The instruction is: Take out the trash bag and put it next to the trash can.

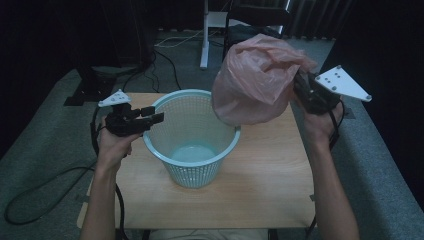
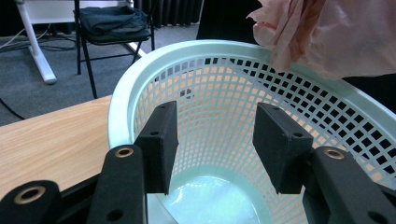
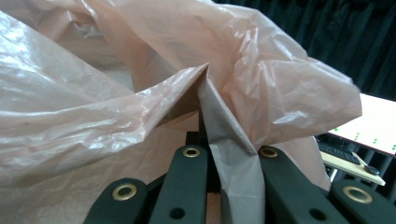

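Observation:
A light-blue mesh basket stands upright in the middle of the wooden table. A crumpled pink plastic bag hangs in the air over the basket's far right rim. My right gripper is shut on a fold of the bag from its right side, the film pinched between the jaws of my right gripper. My left gripper is level at the basket's left rim. In the left gripper view my left gripper is open, with the basket's inside beyond it and the bag's edge at top right.
The table's edges drop to grey carpet on every side. A white desk leg and cables lie beyond the far edge. A black chair with a dark bag stands on the floor. A cable trails from the left gripper.

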`<state>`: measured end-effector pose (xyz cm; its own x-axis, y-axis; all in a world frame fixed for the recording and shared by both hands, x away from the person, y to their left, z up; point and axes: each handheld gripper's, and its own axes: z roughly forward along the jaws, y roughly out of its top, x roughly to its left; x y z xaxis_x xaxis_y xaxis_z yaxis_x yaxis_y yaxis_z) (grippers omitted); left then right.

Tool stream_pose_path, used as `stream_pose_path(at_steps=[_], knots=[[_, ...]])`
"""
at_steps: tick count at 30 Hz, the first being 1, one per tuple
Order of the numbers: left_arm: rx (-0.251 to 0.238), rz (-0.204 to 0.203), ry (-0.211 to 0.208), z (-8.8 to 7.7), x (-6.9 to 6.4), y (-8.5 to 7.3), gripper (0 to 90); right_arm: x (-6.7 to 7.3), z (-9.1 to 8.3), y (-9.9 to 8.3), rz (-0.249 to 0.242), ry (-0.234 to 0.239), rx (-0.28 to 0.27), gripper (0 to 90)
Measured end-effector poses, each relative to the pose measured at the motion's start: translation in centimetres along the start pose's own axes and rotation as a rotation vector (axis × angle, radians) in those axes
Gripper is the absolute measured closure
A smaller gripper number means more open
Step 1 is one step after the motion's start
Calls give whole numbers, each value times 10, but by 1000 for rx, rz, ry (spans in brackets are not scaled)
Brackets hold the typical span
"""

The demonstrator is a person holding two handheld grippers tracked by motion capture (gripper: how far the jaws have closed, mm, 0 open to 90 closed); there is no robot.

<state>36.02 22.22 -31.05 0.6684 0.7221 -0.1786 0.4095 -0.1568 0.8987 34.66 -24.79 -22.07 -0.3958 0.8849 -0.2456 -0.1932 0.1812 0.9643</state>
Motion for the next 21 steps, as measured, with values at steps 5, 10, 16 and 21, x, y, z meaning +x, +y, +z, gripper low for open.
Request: stream_pose_path(at_steps=[5,10,16,21], knots=[[0,0,-1,0,0,0,503,-5,-4,1,2,-12,-5,879],[2,1,-1,1,-1,0,504,-8,-7,2,-5,-23,-6,878],[1,-1,-1,0,0,0,504,-15,-13,3,4,-44,-16,878],[3,1,-1,1,-1,0,504,-21,-17,2,10,-60,-22,878]])
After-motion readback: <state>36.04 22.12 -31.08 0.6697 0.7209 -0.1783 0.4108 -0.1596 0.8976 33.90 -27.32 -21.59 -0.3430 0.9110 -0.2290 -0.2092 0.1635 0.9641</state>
